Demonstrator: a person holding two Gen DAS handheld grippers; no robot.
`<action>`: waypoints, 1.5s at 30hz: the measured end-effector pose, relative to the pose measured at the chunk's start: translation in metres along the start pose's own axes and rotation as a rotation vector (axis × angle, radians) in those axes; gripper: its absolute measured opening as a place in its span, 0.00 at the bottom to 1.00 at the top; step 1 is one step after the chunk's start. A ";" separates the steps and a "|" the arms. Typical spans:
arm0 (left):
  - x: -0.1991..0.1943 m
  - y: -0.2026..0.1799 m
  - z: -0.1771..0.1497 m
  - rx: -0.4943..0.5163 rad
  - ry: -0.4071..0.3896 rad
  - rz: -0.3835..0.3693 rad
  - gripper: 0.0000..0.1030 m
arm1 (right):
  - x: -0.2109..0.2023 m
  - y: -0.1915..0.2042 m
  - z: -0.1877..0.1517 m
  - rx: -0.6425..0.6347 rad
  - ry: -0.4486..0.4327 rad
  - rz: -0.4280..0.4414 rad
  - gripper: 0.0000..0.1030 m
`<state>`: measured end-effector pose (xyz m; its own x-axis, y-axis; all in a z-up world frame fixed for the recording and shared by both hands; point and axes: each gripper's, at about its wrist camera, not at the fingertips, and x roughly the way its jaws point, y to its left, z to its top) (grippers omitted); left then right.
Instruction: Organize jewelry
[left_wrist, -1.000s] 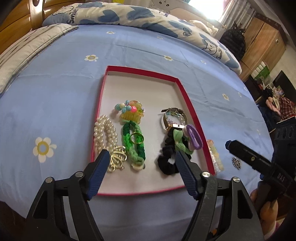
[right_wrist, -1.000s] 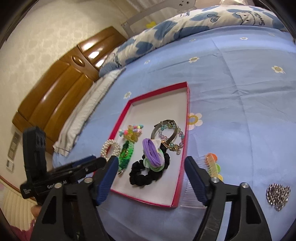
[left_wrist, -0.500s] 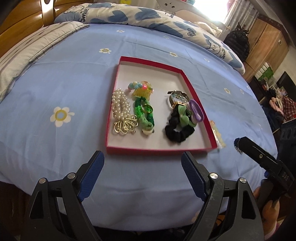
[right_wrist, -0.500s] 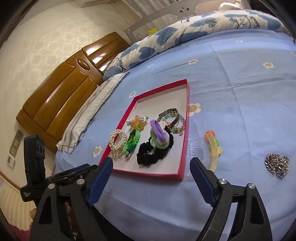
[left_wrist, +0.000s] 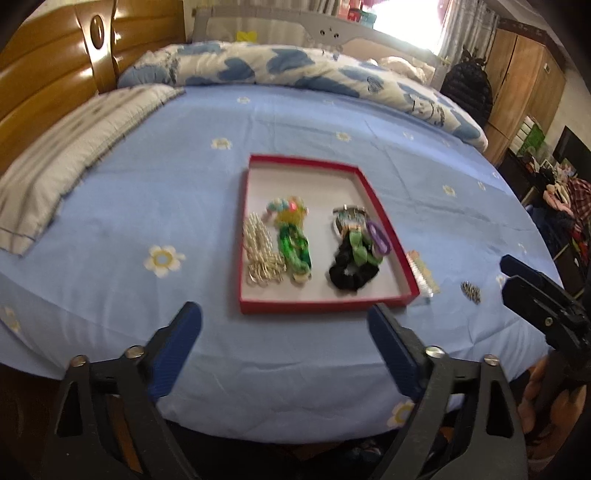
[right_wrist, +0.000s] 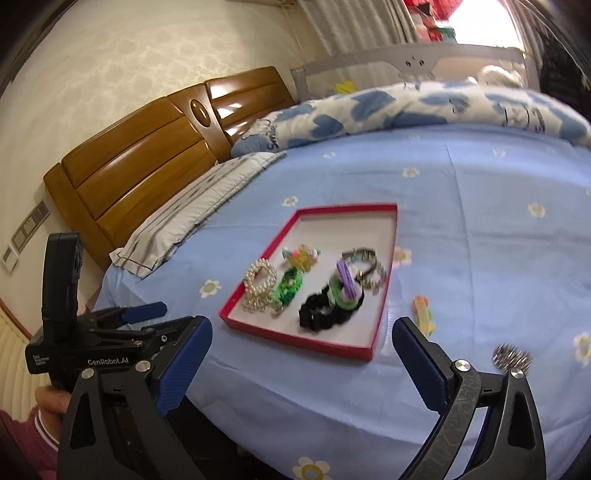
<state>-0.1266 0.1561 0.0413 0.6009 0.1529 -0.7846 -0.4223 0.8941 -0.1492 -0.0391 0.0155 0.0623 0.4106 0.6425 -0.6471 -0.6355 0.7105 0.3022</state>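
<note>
Had both claws gaping wide over the near edge of the bed (left_wrist: 155, 184) with nothing between the blue pads, left claw (left_wrist: 284, 343) and right claw (right_wrist: 301, 354) alike, jaws having just been opening, both hanging just short of the red tray (left_wrist: 325, 305). Got the pearl bracelet (left_wrist: 258, 243), green braided band (left_wrist: 295, 251), black scrunchie (left_wrist: 351, 273) and purple hair tie (left_wrist: 378, 236) piled inside that tray, a bit blurry though. Left the comb clip (right_wrist: 424, 313) just outside the tray's right rim and the silver heart piece (right_wrist: 512, 357) farther right of it on the sheet.
</note>
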 end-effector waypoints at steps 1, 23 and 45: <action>-0.004 0.000 0.002 -0.002 -0.018 0.014 0.99 | -0.004 0.002 0.003 -0.009 -0.008 -0.001 0.98; 0.036 0.001 -0.032 0.024 -0.023 0.184 1.00 | 0.041 -0.014 -0.041 0.038 0.026 -0.125 0.99; 0.038 -0.003 -0.034 0.039 -0.009 0.199 1.00 | 0.046 -0.008 -0.047 0.030 0.058 -0.127 0.99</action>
<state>-0.1253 0.1450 -0.0082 0.5148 0.3317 -0.7905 -0.5066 0.8616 0.0316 -0.0461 0.0262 -0.0032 0.4476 0.5295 -0.7206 -0.5604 0.7941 0.2353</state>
